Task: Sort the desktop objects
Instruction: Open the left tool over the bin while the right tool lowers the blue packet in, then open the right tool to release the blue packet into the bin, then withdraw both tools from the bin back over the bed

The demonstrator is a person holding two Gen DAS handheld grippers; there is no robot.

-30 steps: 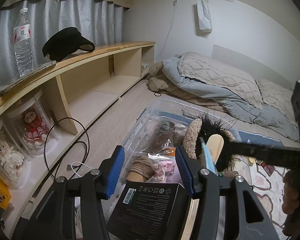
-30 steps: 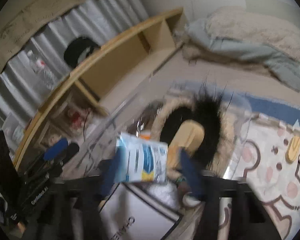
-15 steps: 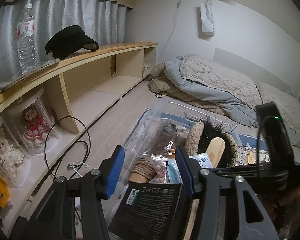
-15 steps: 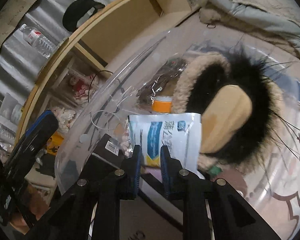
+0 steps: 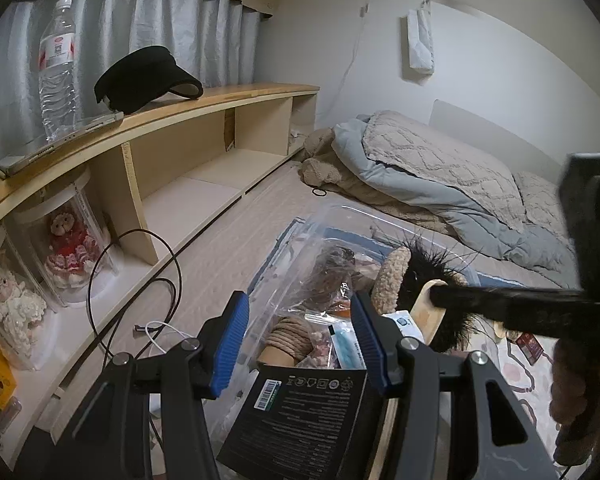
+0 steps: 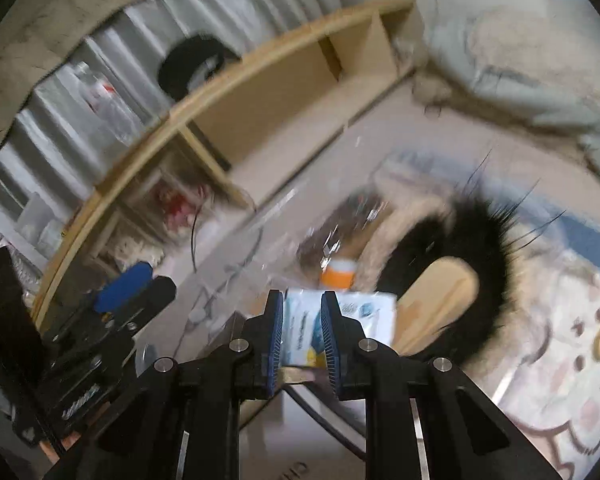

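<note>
Raised since earlier, right hand-held gripper (image 6: 302, 330) parts narrowly; packet (image 6: 356, 314) released; left (image 5: 298, 340) wide.

Crowded clear plastic storage bin (image 5: 332, 216), open floor to its left

The bin is filled by a black-furred beige slipper (image 5: 428, 276), crinkled plastic bags (image 5: 332, 268) and a black printed box (image 5: 300, 412); passage is left over the bare floor strip (image 5: 228, 248), crossed by a looped black cable (image 5: 140, 264).
</note>
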